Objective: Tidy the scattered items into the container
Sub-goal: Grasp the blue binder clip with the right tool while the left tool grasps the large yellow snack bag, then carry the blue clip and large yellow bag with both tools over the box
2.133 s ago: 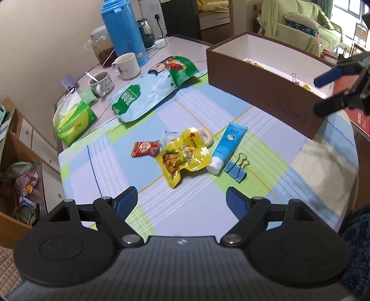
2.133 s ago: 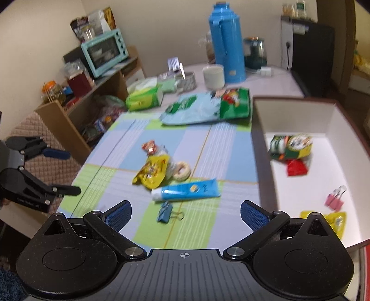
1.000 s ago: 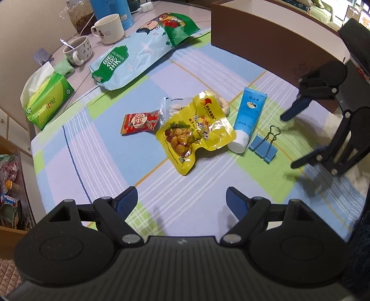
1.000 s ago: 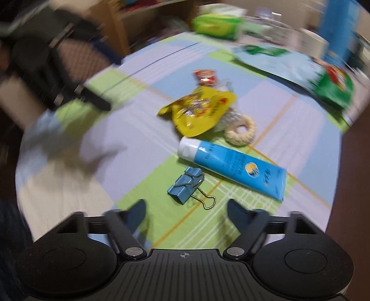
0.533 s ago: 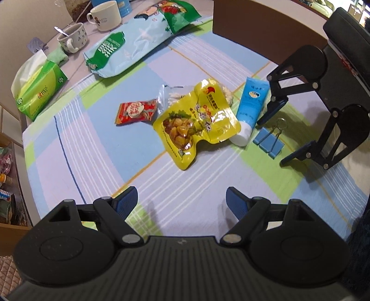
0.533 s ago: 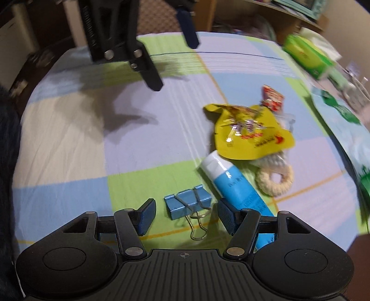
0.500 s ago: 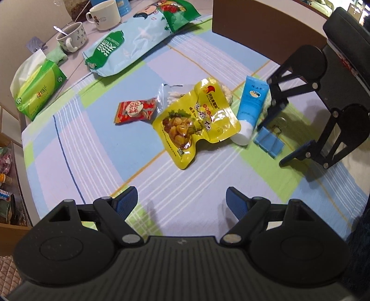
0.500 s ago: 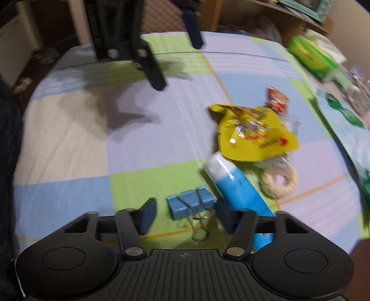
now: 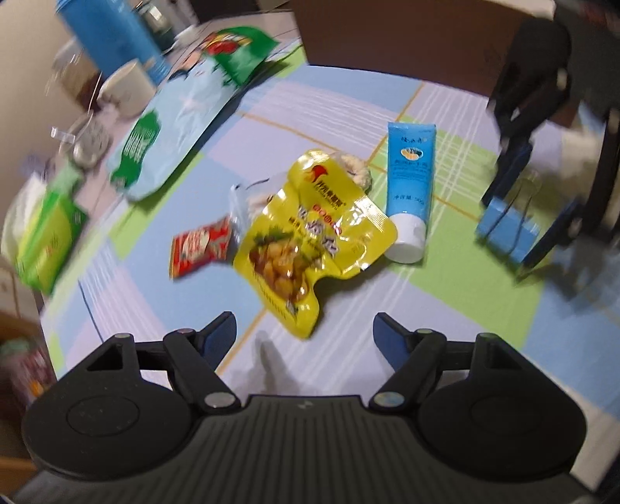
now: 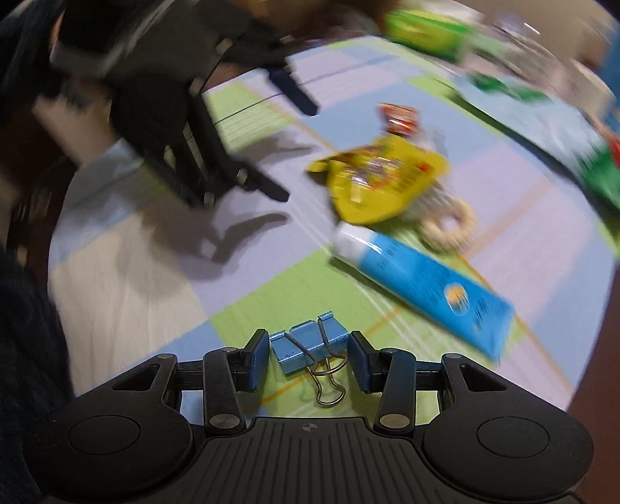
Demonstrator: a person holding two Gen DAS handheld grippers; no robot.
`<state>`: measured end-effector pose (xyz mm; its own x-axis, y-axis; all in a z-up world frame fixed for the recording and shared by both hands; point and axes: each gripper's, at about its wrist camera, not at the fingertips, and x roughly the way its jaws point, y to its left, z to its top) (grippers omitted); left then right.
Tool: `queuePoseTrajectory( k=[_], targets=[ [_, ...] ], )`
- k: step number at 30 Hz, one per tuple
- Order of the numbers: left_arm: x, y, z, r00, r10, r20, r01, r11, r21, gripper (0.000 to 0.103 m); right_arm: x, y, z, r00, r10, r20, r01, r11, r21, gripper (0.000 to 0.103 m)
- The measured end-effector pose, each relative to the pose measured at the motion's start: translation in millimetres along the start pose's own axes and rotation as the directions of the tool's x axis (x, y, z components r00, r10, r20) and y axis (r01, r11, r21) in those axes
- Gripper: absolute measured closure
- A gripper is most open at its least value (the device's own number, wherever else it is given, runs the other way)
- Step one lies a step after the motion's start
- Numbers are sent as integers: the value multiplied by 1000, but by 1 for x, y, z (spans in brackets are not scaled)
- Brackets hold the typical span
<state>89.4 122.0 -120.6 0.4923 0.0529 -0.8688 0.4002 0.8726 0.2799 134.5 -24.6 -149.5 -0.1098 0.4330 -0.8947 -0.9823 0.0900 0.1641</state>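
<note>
Clip: blue binder clip, sitting between our right gripper pads, its wire handles pointing back toward the gripper body; it lies just beside the cap end of the tube.
Right fingers: closed in on the clip, both pads against or nearly against its ends. In the left wrist view the clip seems raised off the cloth, though blur leaves that uncertain.
Left gripper: fingers spread wide, holding nothing, hovering on the near side of the pouch from the tube.
Tube: landmark, flat on the checked cloth, cap toward us.
Pouch: yellow, just beside the tube cap, overlapping a ring biscuit; a red sachet lies beyond the pouch, away from the tube.
Box: brown wall only, past the tube's far end; its inside is hidden.
Doing it well: we judge the clip is in the grip, so we keep the squeeze firm and even across its metal body, not the springy handles, carry it level, and clear the box wall before letting go.
</note>
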Motion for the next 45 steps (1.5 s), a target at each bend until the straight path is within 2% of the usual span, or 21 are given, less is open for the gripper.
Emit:
queuePoseTrajectory(
  k=[5,8,12,15,19,27,33,45],
  targets=[
    [16,-11,4,998,32,63,-40,992,119,25,-20,-13,-5,998,-15,54,6,985,172,59],
    [20,-9,5,996,23,85,-34,991,132,28,-30,-17,-7,997,-22,74,5,974,225,59],
    [24,-5,7,994,5,110,-20,990,136,50,-39,-17,-11,995,-23,98,-4,964,267,59],
    [25,-1,8,992,-6,124,-11,990,138,74,-45,-14,-15,993,-27,116,-7,959,284,59],
    [10,9,8,992,-10,124,-3,995,100,87,-52,-11,-19,990,-42,132,1,954,298,59],
    [-36,20,1,992,-27,123,27,1000,8,88,-72,-1,-25,981,-73,178,13,949,316,59],
    [-72,15,-1,988,-19,152,25,999,-40,88,-98,10,-31,967,-102,235,21,946,325,59],
    [-127,-9,26,974,-11,226,10,1000,3,88,-171,13,-63,923,-214,321,67,908,413,59]
  ],
)
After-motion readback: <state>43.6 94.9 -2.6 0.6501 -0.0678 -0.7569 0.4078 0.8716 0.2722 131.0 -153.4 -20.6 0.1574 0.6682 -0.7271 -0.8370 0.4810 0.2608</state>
